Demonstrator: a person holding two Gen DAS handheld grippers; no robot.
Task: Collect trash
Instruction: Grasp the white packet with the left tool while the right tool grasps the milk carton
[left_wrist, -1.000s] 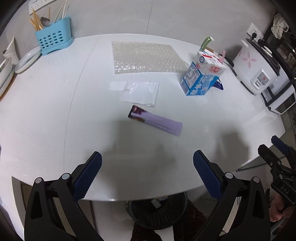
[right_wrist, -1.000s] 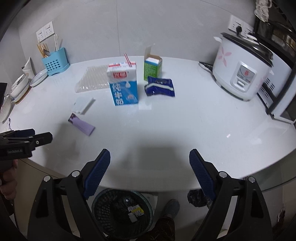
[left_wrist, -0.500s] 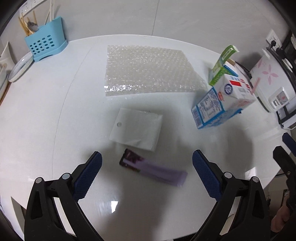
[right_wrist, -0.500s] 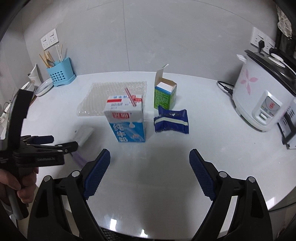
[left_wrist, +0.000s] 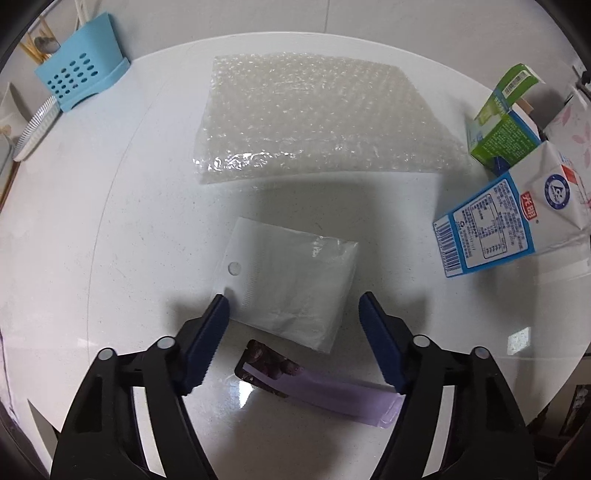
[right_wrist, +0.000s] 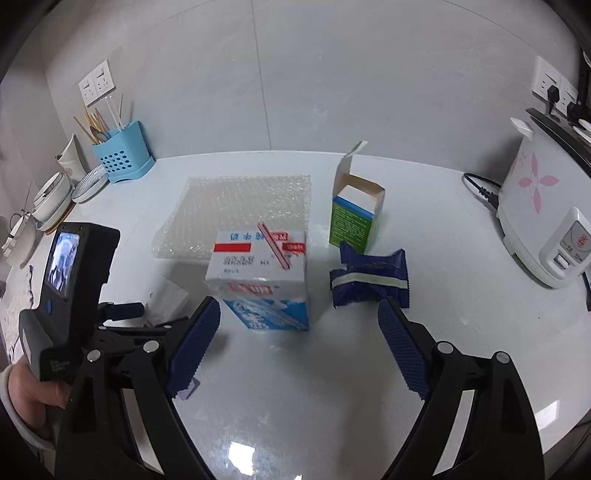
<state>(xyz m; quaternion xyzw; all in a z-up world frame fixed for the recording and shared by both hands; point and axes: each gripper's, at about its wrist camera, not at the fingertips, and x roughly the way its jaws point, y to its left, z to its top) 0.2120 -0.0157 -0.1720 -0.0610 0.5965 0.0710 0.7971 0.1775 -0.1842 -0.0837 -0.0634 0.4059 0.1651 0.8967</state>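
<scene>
My left gripper (left_wrist: 293, 299) points steeply down over a white plastic bag (left_wrist: 291, 280) lying flat on the white table (left_wrist: 110, 258). Its jaws are closing, with the bag's near edge between them, and the pads do not press on it. A purple wrapper (left_wrist: 321, 391) lies just below the bag, between the finger arms. My right gripper (right_wrist: 297, 306) stands open and holds nothing, just in front of an upright blue and white milk carton (right_wrist: 262, 273). A dark blue snack wrapper (right_wrist: 369, 277) lies right of the carton. Behind it stands an opened green box (right_wrist: 356, 218).
A bubble wrap sheet (left_wrist: 314, 118) lies further back. A blue utensil holder (left_wrist: 81, 81) and dishes (right_wrist: 51, 199) stand at the back left. At the right stands a rice cooker (right_wrist: 543, 229) with its cord. A hand (right_wrist: 33, 391) holds the left tool's black body (right_wrist: 74, 280).
Both grippers moved forward over the table, and the bin below its edge left view. The left gripper sank over the white bag and its jaws narrowed. The right gripper neared the milk carton.
</scene>
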